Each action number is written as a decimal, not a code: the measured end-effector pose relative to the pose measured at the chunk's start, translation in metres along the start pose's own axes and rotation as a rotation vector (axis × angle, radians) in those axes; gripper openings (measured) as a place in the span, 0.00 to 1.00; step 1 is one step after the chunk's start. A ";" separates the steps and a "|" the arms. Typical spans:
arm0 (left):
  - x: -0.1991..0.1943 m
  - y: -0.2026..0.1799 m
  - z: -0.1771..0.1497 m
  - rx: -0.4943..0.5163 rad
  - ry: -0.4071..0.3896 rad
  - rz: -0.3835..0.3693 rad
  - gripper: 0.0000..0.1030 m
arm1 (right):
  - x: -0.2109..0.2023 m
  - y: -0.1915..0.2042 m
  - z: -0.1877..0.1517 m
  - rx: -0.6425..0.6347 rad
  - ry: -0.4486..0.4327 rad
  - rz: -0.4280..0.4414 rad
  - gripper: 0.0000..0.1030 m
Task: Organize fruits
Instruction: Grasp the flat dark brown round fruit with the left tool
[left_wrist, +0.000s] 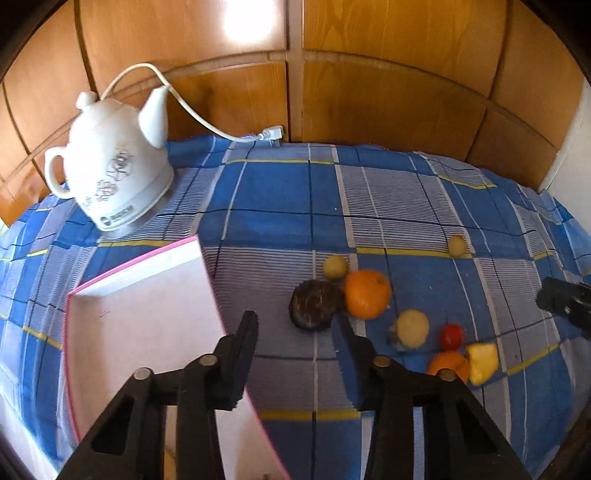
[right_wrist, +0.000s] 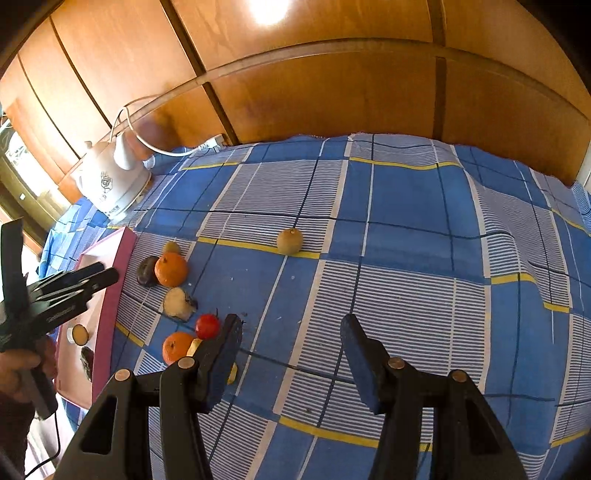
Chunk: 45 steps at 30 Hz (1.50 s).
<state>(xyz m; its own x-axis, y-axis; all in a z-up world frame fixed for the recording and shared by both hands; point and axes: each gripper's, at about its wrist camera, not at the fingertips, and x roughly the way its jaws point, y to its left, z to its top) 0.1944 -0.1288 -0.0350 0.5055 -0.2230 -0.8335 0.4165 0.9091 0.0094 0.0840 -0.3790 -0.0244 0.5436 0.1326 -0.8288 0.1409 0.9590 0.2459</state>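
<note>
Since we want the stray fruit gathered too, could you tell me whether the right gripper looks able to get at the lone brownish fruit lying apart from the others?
Probably yes: the right gripper is open and empty, and only bare cloth lies before the brownish fruit.

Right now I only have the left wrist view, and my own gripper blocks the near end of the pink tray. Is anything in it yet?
Observer: Yes. In the right wrist view the pink tray holds a pale round piece and a dark piece.
Operator: And the right gripper? I see only its tip.
Observer: The right gripper is open and empty over the checked cloth, with one finger beside the red fruit.
</note>
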 end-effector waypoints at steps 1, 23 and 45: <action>0.006 -0.005 0.002 0.046 -0.002 0.007 0.40 | 0.000 0.000 0.000 0.001 0.002 0.003 0.55; 0.051 -0.012 0.021 0.304 0.051 -0.148 0.62 | 0.006 -0.004 0.001 0.027 0.028 0.001 0.55; 0.069 -0.024 0.015 0.435 0.125 -0.167 0.43 | 0.013 -0.003 0.001 0.012 0.055 -0.008 0.55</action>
<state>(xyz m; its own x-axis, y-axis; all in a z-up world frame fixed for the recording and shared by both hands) 0.2308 -0.1718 -0.0847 0.3217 -0.2851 -0.9029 0.7749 0.6273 0.0780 0.0915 -0.3804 -0.0349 0.4963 0.1386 -0.8570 0.1550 0.9572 0.2445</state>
